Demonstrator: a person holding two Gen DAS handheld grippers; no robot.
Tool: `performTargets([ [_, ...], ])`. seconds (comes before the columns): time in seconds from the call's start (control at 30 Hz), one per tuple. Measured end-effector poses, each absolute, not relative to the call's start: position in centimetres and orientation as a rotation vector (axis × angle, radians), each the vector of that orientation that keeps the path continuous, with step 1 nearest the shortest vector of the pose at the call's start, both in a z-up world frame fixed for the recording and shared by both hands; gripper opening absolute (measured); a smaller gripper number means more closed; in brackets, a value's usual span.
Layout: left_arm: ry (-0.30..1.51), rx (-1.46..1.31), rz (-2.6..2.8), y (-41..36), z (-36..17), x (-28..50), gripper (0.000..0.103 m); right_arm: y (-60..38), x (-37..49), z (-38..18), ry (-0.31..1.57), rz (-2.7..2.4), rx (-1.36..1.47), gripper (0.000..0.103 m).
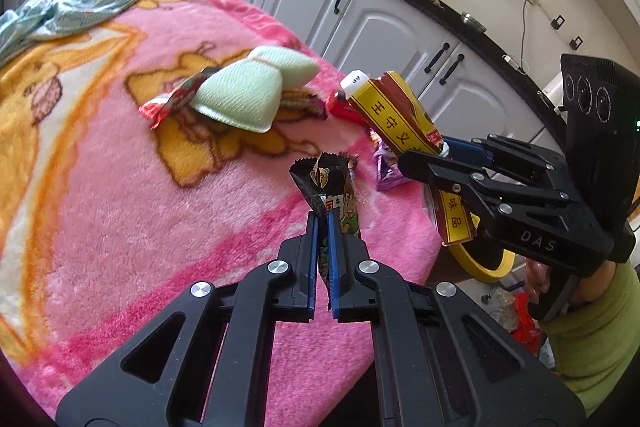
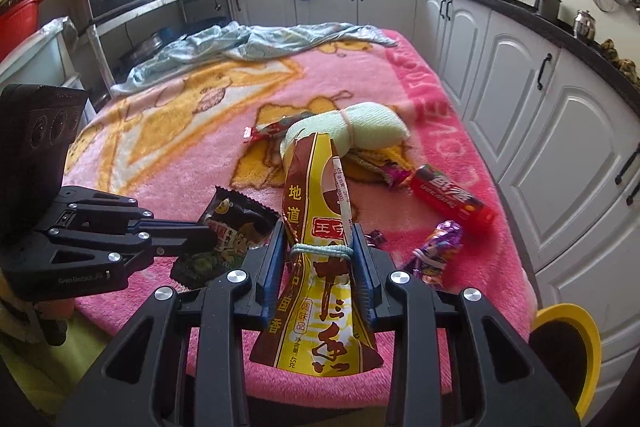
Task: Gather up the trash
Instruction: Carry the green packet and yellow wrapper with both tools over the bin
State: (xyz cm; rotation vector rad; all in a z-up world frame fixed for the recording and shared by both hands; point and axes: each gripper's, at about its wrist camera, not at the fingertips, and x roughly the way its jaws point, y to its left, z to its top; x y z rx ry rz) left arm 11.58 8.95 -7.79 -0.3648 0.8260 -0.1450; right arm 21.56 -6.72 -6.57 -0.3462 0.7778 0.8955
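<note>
Between our left gripper's blue pads sits a dark snack wrapper, pinched tight near its lower end and held clear of the pink blanket. Our right gripper is clamped on a yellow-brown seasoning packet at its string-tied waist, also off the blanket. 2 pieces are in hand; a red candy tube, a purple wrapper and a red-striped wrapper beside the green sponge lie uncollected. A yellow-rimmed bin sits off the near right corner, likely the drop spot. Risks: the thin dark wrapper could slide out of the narrow pinch, the long packet could swing and snag the blanket, and both grippers are close enough to collide over the bin.
</note>
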Motion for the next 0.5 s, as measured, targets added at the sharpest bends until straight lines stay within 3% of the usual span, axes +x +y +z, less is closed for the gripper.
performTargets([
  [0.5, 0.77, -0.311, -0.19, 5.7, -4.8, 13.3, 0.002, -12.2, 21.0, -4.3, 0.731, 0.794, -0.242, 0.03],
])
